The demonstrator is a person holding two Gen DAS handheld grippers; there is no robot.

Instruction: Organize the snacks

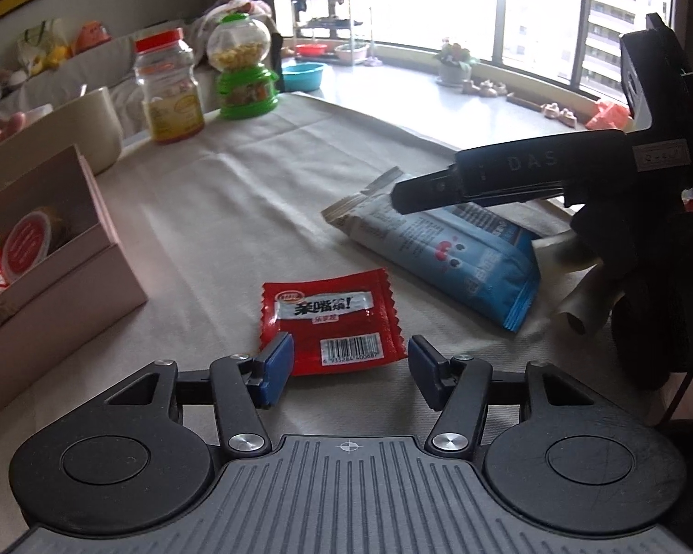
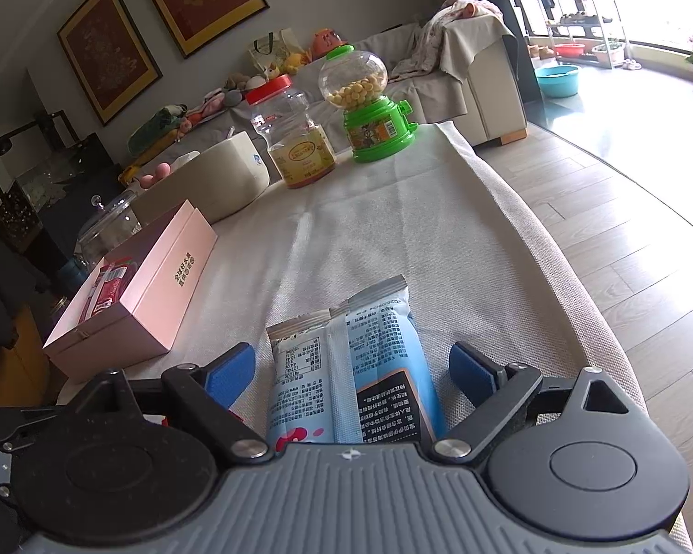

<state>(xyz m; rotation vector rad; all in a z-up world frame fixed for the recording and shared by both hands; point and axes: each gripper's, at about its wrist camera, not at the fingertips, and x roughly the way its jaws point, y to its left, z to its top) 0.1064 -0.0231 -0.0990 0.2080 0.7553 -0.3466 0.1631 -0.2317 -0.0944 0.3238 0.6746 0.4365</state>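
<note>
so beige cloth (image 1: 235, 194) on table by sofa (image 2: 476, 87) & window (image 1: 540, 14); both grippers' fingers wide, empty.

Daylight pours from the window (image 1: 540, 18), blown out to white glare. The room stays evenly bright with soft shadows. Both fisheye views bend strongly at their edges.

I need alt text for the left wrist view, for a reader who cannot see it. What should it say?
The open left gripper hovers over a red snack packet lying flat on the cloth-covered table. To the right, the right gripper reaches above a blue snack bag; at the left stands an open pink box holding snacks.
</note>
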